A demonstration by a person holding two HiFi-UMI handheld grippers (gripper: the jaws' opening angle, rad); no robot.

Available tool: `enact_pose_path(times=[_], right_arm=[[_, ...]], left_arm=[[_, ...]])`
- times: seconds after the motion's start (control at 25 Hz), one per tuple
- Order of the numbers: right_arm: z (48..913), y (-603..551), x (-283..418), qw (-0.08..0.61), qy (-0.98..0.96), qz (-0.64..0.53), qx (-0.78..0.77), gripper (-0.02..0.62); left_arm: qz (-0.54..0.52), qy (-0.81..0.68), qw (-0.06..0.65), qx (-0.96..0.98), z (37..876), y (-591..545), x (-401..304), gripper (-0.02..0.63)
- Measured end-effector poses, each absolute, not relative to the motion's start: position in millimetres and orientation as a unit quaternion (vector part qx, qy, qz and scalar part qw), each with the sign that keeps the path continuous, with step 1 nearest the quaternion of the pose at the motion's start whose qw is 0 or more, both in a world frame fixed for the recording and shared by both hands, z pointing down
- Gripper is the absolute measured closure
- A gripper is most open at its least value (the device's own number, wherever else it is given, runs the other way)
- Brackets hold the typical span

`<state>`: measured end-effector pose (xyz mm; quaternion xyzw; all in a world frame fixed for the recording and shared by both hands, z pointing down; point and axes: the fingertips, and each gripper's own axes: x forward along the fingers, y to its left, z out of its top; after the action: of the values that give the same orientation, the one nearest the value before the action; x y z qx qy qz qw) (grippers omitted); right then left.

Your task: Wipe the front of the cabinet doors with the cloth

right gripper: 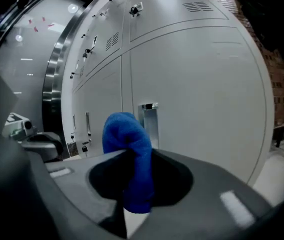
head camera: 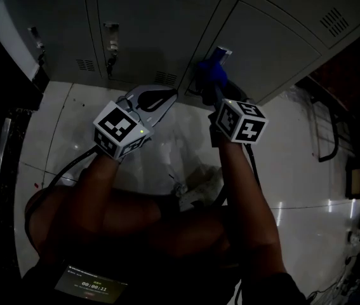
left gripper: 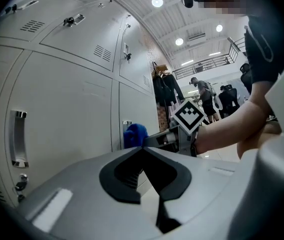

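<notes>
My right gripper [head camera: 213, 81] is shut on a blue cloth [head camera: 211, 73], bunched at its jaw tips and close to a grey cabinet door [head camera: 275, 40] beside a metal handle [right gripper: 148, 118]. In the right gripper view the blue cloth [right gripper: 129, 154] stands up between the jaws in front of the pale door [right gripper: 197, 94]. My left gripper [head camera: 167, 98] is shut with nothing in it, held low in front of the middle door [head camera: 148, 24]. From the left gripper view the cloth [left gripper: 134, 134] shows past the closed jaw tips [left gripper: 143, 149].
Grey locker doors with vents, latches and handles [left gripper: 17, 139] fill the wall. The floor [head camera: 294, 164] is glossy white tile. A dark rack [head camera: 329, 126] stands at the right. People and hanging clothes [left gripper: 164, 91] are far down the room.
</notes>
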<state>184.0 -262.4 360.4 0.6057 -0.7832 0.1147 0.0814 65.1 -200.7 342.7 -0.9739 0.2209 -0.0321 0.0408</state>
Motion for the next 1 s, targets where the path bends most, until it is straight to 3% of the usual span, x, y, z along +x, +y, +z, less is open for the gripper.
enact_pose_path(times=[0.16, 1.0], right_arm=[[377, -271, 182, 0.101, -0.782, 0.103, 0.607, 0.515], [409, -263, 286, 0.051, -0.690, 0.183, 0.699, 0.515]], left_arm=[[-0.030, 0.219, 0.037, -0.975, 343, -198, 65, 0.601], [-0.031, 0.216, 0.037, -0.975, 341, -193, 63, 0.601]])
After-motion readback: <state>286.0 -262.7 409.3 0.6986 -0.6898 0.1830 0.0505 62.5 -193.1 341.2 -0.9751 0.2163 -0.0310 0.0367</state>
